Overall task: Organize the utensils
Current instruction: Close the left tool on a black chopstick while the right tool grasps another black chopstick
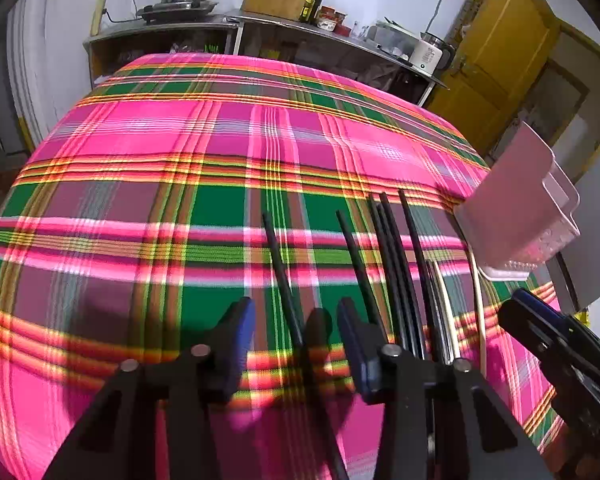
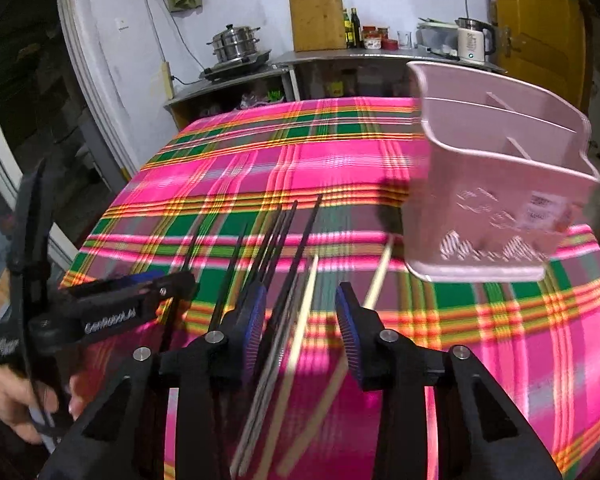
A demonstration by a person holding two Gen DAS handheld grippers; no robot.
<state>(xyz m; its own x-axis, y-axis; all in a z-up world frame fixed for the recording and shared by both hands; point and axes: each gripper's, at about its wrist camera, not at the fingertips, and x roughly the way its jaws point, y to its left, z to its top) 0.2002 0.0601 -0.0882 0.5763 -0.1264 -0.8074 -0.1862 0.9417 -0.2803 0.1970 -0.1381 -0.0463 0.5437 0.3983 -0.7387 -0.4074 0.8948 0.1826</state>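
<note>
Several black chopsticks (image 1: 396, 260) lie side by side on the pink plaid tablecloth (image 1: 180, 128), with pale chopsticks (image 1: 478, 280) to their right. One black chopstick (image 1: 278, 252) lies apart on the left and runs between the fingers of my left gripper (image 1: 296, 336), which is open and does not touch it. My right gripper (image 2: 302, 320) is open over a pale chopstick (image 2: 306, 304) and grey metal chopsticks (image 2: 276, 340); a second pale chopstick (image 2: 380, 276) lies just right of it. The pink divided utensil holder (image 2: 492, 184) stands upright at the right.
The table's near left corner and edge (image 2: 76, 276) lie close to the left gripper. A person's hand (image 2: 8, 400) grips that tool. Behind the table a metal counter (image 2: 340, 56) carries a steamer pot, a cutting board, bottles and a kettle. A yellow door (image 1: 500, 40) stands at the right.
</note>
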